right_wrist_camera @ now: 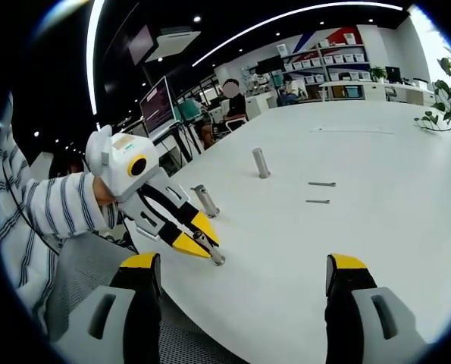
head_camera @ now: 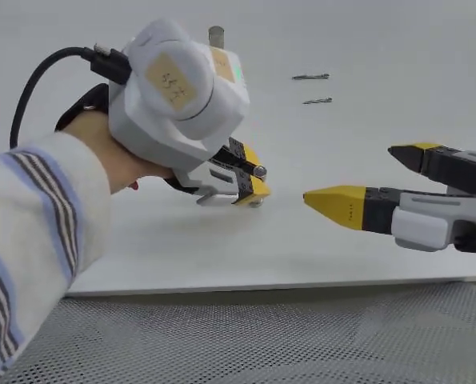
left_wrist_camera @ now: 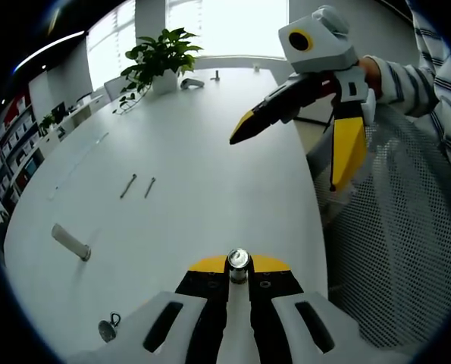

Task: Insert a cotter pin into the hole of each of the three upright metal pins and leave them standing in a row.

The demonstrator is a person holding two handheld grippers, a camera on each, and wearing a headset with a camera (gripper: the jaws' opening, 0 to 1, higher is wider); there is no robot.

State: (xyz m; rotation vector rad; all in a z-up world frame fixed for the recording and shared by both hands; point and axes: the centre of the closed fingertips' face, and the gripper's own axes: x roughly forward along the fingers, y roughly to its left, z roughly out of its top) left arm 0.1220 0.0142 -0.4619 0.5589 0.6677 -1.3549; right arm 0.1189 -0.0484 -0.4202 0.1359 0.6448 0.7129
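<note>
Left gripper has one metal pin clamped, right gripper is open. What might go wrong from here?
1. The left gripper clamps the short silver metal pin close to the front edge of the white table. An uneven release may topple it, and it could roll off.
2. The two thin grey cotter pins lie flat on the smooth top, well away from the open right gripper. Its broad yellow-tipped jaws may slip off them.
</note>
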